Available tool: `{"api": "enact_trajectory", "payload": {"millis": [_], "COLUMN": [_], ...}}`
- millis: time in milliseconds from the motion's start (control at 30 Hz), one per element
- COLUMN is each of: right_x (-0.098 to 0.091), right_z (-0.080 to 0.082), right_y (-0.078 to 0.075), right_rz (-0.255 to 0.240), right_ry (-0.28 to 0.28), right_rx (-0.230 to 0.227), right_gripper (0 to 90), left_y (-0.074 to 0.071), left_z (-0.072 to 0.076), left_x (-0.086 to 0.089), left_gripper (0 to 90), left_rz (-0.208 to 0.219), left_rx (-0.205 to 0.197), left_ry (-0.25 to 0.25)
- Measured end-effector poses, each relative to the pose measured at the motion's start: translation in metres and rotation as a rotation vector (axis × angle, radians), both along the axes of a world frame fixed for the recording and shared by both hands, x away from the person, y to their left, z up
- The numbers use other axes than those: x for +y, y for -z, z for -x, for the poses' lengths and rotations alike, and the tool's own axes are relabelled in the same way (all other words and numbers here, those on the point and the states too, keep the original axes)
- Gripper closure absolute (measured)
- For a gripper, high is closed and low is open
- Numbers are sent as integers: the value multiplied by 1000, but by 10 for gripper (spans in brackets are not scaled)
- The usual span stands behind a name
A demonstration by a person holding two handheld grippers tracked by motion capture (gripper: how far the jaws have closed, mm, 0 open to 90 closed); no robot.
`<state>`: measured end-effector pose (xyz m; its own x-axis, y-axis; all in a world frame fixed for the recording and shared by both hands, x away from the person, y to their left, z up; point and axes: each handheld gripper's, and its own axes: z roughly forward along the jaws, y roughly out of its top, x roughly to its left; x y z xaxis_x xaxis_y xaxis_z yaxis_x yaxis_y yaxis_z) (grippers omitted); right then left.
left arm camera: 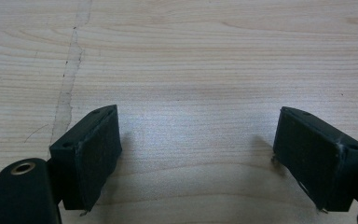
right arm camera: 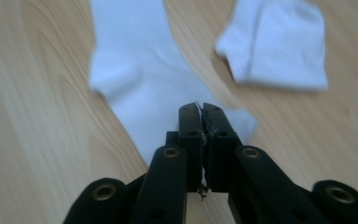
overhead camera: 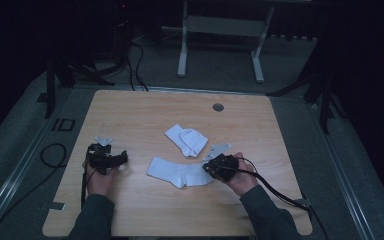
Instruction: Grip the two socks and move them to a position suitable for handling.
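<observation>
From where I stand, two white socks lie near the middle of the counter [overhead camera: 130,107]: a long sock [overhead camera: 177,172] stretched out flat, and a folded sock [overhead camera: 187,140] just beyond it, a little farther from the person and apart from it. The long sock's axis runs roughly across the counter, from left to right as the person sits, and its right end sits right at the right gripper [overhead camera: 219,165]. In the right gripper view the fingers [right arm camera: 190,126] of that gripper are pressed together over the near end of the long sock [right arm camera: 140,70]; they look clamped on its edge, though the picture is blurred there, so I judge it a pinch rather than swear to it. The folded sock [right arm camera: 277,44] lies ahead and to the right of those fingers. The left gripper [overhead camera: 106,159] stands well apart to the left, its fingers [left arm camera: 91,154] spread wide over bare wood with nothing between them. So the sock stretches away from the right hand toward the left one (its free far end is the end nearer the left gripper), and whatever comes next, folding or lifting, seems to me to hang on that line between the two hands.
</observation>
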<state>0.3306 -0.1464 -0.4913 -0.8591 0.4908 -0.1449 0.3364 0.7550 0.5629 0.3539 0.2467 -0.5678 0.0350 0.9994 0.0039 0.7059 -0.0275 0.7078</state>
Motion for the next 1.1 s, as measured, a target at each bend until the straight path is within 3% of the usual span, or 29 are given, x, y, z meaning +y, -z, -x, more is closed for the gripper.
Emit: {"api": "enact_trajectory", "payload": {"millis": [100, 133, 333, 733, 867, 1100], "right_x": [-11, -22, -30, 2, 14, 39], "right_z": [-1, -2, -8, -23, -37, -62], "right_y": [3, 1, -15, -12, -12, -1], "right_rz": [9, -5, -26, -9, -20, 16], "right_ry": [33, 70, 96, 33, 21, 4], "right_rx": [-8, -20, -59, -81, -80, -66], "right_gripper": [766, 716, 689, 694, 768, 844], "left_y": [0, 0, 0, 0, 0, 0], "left_z": [0, 0, 0, 0, 0, 0], "left_x": [0, 0, 0, 0, 0, 0], "left_gripper": [151, 150, 150, 150, 150, 150], "left_rz": [0, 0, 0, 1, 0, 1], "left_rx": [0, 0, 0, -1, 0, 0], "left_ry": [0, 0, 0, 0, 0, 0]}}
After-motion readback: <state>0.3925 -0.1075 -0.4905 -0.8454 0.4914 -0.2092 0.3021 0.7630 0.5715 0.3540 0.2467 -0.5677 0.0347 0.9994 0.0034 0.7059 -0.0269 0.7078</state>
